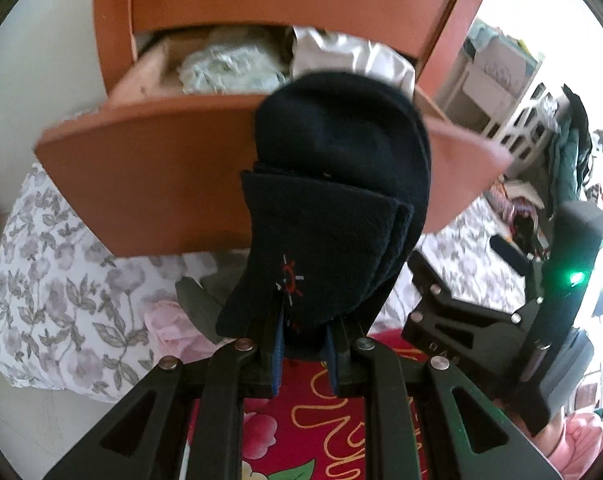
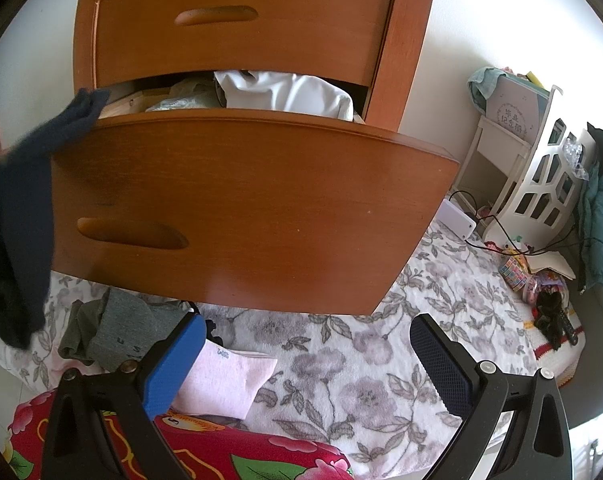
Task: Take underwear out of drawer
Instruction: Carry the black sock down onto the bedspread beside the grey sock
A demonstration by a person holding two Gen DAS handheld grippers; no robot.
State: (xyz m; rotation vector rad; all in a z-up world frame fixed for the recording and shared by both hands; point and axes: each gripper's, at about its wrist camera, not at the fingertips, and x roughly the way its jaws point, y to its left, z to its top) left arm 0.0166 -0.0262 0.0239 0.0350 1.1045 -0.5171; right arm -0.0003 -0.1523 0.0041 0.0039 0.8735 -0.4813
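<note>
Two tongs are at work. The left gripper has its jaws pinched on a folded navy garment that stands up ahead of its fingertips, already clear of the open drawer beyond it. The right gripper hangs spread and empty over the floral blanket.

To finish well, I would keep the pinch firm, lower the bundle to the blanket beside the pink sock and grey garment lying just ahead of the right tongs, and only then let go, since the folded layers could slip apart.

The navy piece blocks much of the drawer in the left view. It looks more like socks than underwear, though I cannot be sure. Pale clothes remain inside, their kind unclear.
</note>
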